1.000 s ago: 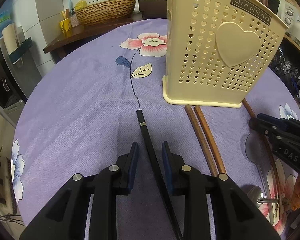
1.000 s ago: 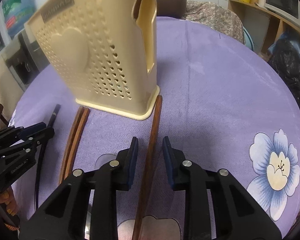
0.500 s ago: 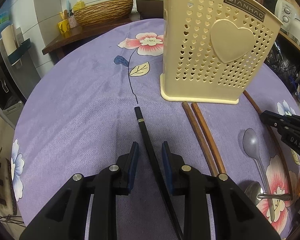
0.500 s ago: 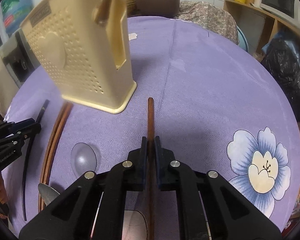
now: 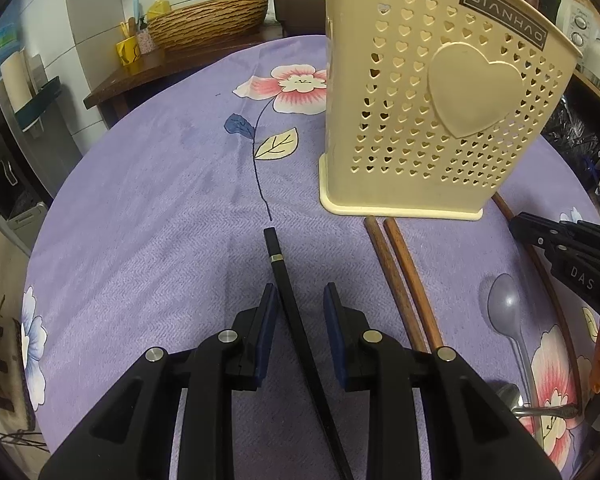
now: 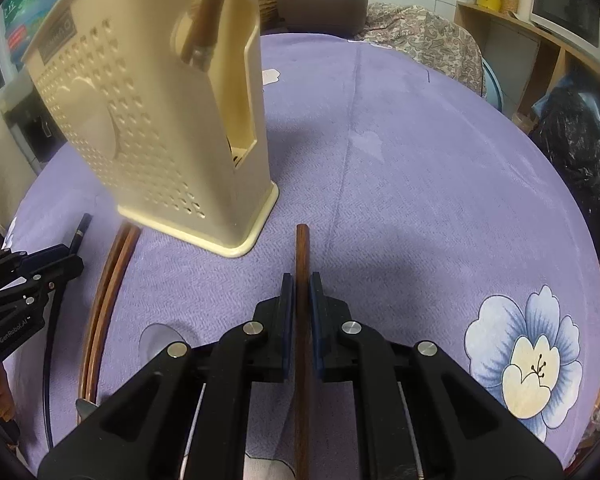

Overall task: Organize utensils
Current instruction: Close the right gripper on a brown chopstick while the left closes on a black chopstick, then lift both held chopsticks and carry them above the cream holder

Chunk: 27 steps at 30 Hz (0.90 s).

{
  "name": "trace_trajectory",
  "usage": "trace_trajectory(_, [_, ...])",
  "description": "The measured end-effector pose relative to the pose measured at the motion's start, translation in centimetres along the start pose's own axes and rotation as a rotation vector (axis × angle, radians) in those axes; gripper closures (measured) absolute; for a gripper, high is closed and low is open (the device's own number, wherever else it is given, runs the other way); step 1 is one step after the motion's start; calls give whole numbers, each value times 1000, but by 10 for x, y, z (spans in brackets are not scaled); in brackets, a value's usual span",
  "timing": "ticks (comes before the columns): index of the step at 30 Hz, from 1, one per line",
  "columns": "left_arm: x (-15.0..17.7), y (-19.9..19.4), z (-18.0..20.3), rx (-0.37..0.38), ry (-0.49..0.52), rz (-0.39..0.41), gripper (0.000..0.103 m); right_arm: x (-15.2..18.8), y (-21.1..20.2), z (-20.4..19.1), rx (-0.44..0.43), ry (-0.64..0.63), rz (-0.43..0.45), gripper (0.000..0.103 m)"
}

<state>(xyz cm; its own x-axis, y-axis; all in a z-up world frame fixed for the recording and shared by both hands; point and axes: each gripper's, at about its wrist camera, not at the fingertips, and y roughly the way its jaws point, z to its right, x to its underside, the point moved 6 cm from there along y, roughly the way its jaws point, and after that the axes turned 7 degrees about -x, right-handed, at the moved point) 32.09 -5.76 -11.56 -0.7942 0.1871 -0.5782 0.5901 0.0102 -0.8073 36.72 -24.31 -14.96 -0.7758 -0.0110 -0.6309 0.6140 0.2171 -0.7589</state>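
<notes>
A black chopstick [image 5: 278,256] lies on the purple cloth between the jaws of my left gripper [image 5: 300,300], which is open; a gap shows on each side of the stick. My right gripper [image 6: 301,284] is shut on a brown chopstick [image 6: 302,248] that points past the right corner of the cream perforated holder [image 6: 160,120]. Two more brown chopsticks [image 5: 400,272] lie side by side in front of the holder [image 5: 440,120]. A purple spoon [image 5: 504,308] and a metal utensil [image 5: 540,410] lie to their right. In the right wrist view my left gripper [image 6: 72,260] shows at the left.
A wooden-handled utensil [image 6: 202,32] stands inside the holder. The round table's purple flowered cloth [image 6: 420,180] stretches away to the right of the holder. A black bag [image 6: 580,140] and shelves stand beyond the table's right edge. A wicker basin [image 5: 208,20] sits on a counter behind.
My right gripper closed its jaws on the brown chopstick and shifted to the right, so the stick's tip now lies clear of the holder's base. The left gripper stayed put.
</notes>
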Motion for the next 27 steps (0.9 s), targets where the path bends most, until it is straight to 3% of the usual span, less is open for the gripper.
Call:
trace_trajectory(5, [0, 0, 0, -5, -2, 2, 91, -2, 2, -2, 8, -22, -1, 95])
trace_trajectory(16, [0, -1, 3, 28, -15, 12, 94, 1, -3, 0, -18, 4, 21, 95])
trace_trajectory(21, [3, -15, 4, 68, -40, 42, 94, 3, -31, -2, -68, 24, 82, 95])
trace_trajectory(27, [-2, -67, 0, 136, -78, 160, 94, 7, -91, -11, -135, 17, 205, 95])
